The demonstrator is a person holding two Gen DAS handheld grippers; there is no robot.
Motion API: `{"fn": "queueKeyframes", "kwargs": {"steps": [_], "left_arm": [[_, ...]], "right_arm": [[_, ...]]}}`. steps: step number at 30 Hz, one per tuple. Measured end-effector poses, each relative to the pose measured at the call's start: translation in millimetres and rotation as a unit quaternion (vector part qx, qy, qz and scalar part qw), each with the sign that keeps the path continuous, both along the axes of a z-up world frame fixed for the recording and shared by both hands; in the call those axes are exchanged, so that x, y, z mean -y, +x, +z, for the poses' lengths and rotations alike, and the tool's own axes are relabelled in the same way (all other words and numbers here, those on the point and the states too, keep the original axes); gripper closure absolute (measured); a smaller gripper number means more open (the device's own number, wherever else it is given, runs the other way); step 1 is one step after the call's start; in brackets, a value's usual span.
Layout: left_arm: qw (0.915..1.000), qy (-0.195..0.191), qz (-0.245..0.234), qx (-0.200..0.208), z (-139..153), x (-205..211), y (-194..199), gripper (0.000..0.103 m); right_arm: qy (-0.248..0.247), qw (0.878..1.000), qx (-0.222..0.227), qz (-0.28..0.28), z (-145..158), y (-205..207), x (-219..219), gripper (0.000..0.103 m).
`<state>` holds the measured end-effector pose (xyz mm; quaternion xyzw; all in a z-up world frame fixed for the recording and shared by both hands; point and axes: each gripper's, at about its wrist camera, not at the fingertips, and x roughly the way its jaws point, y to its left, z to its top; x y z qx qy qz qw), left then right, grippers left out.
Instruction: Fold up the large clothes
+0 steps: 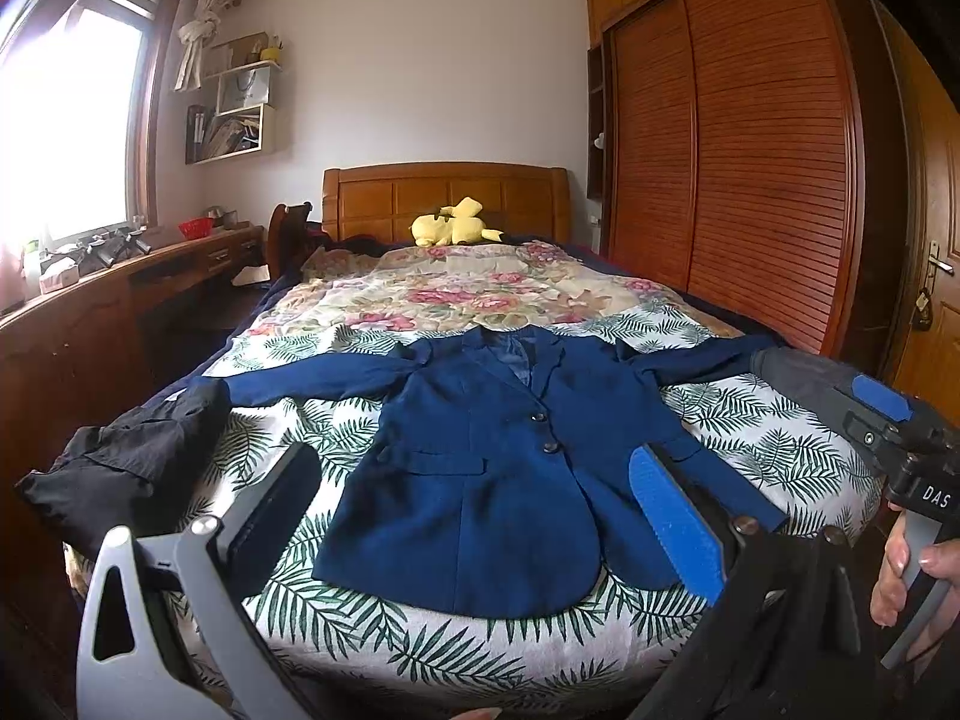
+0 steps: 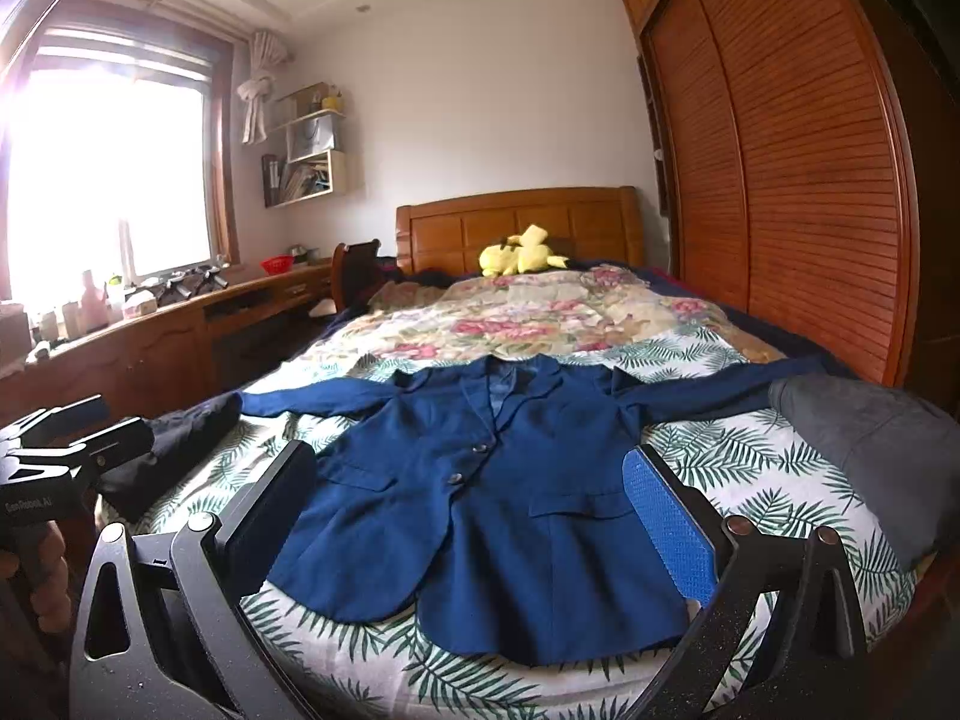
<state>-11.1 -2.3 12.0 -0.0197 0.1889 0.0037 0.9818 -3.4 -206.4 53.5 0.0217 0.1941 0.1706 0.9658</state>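
A navy blue blazer (image 1: pixel 480 468) (image 2: pixel 480 510) lies flat and face up on the leaf-print bedsheet (image 1: pixel 336 426) (image 2: pixel 738 456), buttoned, with both sleeves spread out sideways. My left gripper (image 1: pixel 480 480) hovers open above the blazer's lower hem, holding nothing. My right gripper (image 2: pixel 474 504) is open too, over the hem, fingers wide apart. The right gripper's body (image 1: pixel 900 438) and a hand (image 1: pixel 906 564) show at the right edge of the left wrist view. The left gripper's body (image 2: pixel 54 450) shows at the left edge of the right wrist view.
A black garment (image 1: pixel 132 456) (image 2: pixel 174 438) lies bunched at the bed's left edge. A grey garment (image 2: pixel 870 438) sits at the right edge. A floral quilt (image 1: pixel 468 288) and a yellow plush toy (image 1: pixel 453 225) lie toward the headboard. A wooden desk (image 1: pixel 120 282) runs left; a wardrobe (image 1: pixel 750 150) stands right.
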Motion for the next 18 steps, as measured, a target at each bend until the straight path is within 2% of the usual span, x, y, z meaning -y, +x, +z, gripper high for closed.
{"fn": "queueKeyframes", "kwargs": {"steps": [18], "left_arm": [[1.0000, 0.001, 0.002, 0.005, 2.7, 2.9, -2.6, 0.000]], "right_arm": [[0.000, 1.000, 0.001, -0.001, -1.7, 0.1, 1.1, 0.000]]}}
